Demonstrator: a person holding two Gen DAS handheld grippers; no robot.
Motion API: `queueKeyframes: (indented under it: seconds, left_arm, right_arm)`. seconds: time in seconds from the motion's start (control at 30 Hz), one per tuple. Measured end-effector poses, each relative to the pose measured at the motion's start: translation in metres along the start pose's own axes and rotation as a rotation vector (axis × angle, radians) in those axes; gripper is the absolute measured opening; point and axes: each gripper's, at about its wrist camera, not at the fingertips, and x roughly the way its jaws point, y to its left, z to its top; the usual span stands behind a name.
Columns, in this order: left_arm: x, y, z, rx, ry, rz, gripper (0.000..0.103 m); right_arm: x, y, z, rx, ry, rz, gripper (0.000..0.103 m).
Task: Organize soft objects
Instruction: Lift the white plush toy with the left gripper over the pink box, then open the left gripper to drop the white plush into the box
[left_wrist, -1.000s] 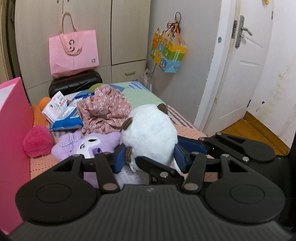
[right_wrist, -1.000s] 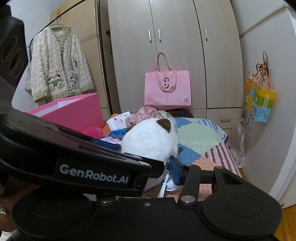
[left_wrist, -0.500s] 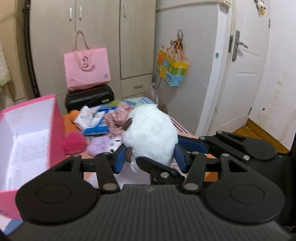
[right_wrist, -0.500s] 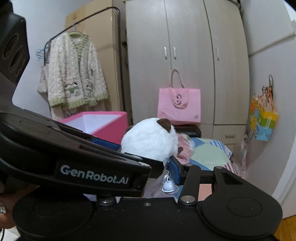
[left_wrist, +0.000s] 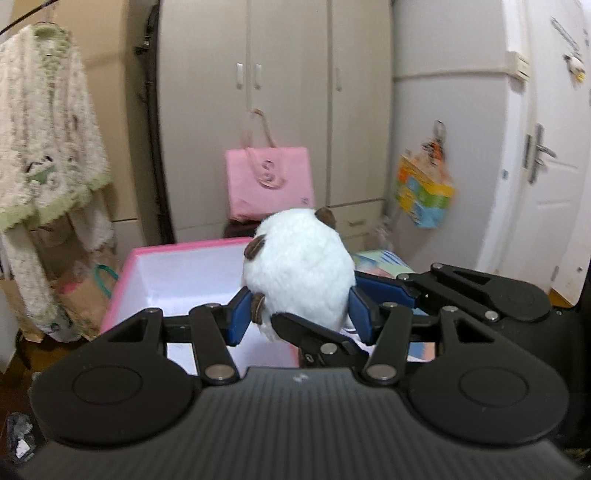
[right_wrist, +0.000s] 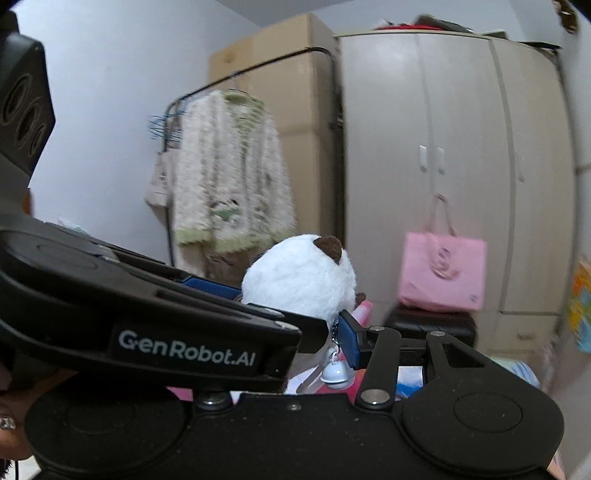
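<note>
1. The left gripper (left_wrist: 299, 319) is clamped on the white plush toy (left_wrist: 301, 269); its two blue pads press into the toy's lower sides, left and right.
2. The right gripper (right_wrist: 295, 317) grips the same toy from the other side. In the left wrist view its blue finger lies against the toy's right flank, crossing just behind the left gripper's right pad.
3. The plush toy is round and white with small brown ears, and it hangs clear between both grippers, with nothing under it touching.
4. A small white bell (right_wrist: 334, 371) dangles from the toy's underside in the right wrist view.
5. The pink box (left_wrist: 184, 273), open and white inside, sits just behind and to the left of the toy.
6. Farther back, a pink tote bag (left_wrist: 269, 182) rests against the wardrobe (left_wrist: 280, 103).
7. A fluffy cream cardigan (left_wrist: 44, 136) hangs at far left.
</note>
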Motion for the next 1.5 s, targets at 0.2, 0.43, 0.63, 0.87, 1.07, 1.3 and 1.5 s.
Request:
queueKeyframes:
  seconds: [0.2,0.43,0.63,0.87,1.07,1.3,1.5]
  left_arm:
    - [0.046,0.052,0.02,-0.093,0.04,0.032,0.054]
    - [0.126,0.103,0.024,-0.224,0.125,-0.021,0.053]
    - [0.184,0.122,0.019,-0.282,0.222,-0.04,0.053]
    - [0.216,0.136,0.013,-0.326,0.3,-0.027,0.055]
    - [0.196,0.141,0.012,-0.268,0.221,0.1,0.067]
    - [0.143,0.116,0.023,-0.155,0.167,0.106,0.069]
    - [0.095,0.079,0.035,-0.048,0.104,0.089,0.076]
  right_arm:
    - [0.068,-0.006,0.017,-0.011,0.08,0.063,0.054]
    - [0.146,-0.041,0.018,-0.001,0.235,0.096,0.054]
    - [0.2,-0.061,0.013,-0.007,0.355,0.092,0.054]
    - [0.228,-0.069,0.006,-0.012,0.438,0.107,0.057]
    - [0.229,-0.075,0.002,0.0,0.461,0.053,0.059]
    - [0.166,-0.097,0.019,0.059,0.405,0.078,0.061]
    - [0.089,-0.122,0.037,0.09,0.342,0.063,0.065]
